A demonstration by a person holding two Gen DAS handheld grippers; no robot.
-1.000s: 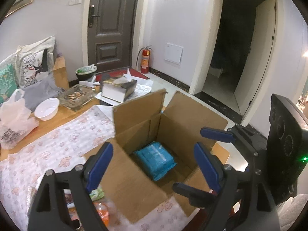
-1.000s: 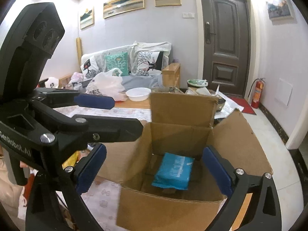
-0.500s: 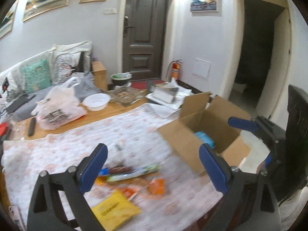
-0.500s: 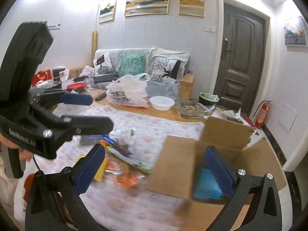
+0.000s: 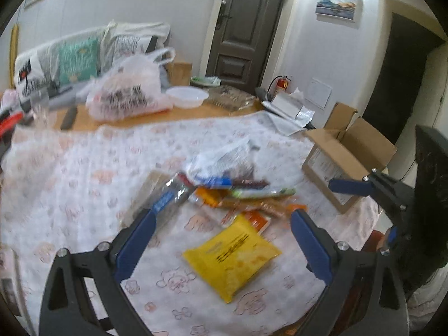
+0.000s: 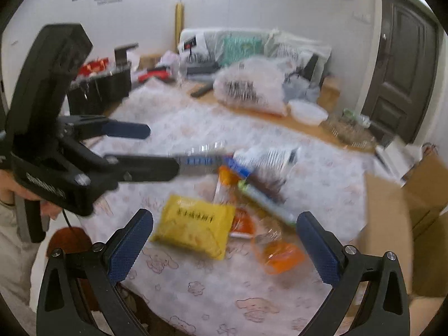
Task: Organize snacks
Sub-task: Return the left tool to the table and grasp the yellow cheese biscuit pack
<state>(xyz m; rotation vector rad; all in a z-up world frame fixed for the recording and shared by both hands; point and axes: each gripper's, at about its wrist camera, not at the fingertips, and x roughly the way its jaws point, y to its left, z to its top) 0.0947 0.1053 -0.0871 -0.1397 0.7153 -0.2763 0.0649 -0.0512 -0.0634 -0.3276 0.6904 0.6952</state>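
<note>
A living room with a grey sofa and a dark door is seen behind a table [image 5: 70, 173] covered by a white cloth with pink prints. In the left wrist view the cardboard box [image 5: 347, 156] is found at three o'clock on the cloth, flaps up; a second ago it filled the middle of both views with a blue packet inside, and now it has been pushed to the right edge, the snack pile having come to the centre instead. The snack pile [image 5: 232, 187] is spread at the middle of the cloth, blurred, so single packets are hard to tell apart. A yellow packet [image 5: 232, 254] is laid flat at its six o'clock side, just beside an orange packet [image 6: 280, 252].

The left gripper [image 5: 221, 240] is held wide open with nothing gripped; the yellow packet is seen between its blue fingers [image 5: 134, 243], closer to the right one, untouched. The right gripper [image 6: 224, 249] is likewise spread wide and empty, with the yellow packet nearer its left finger and the orange packet nearer its right.
</note>
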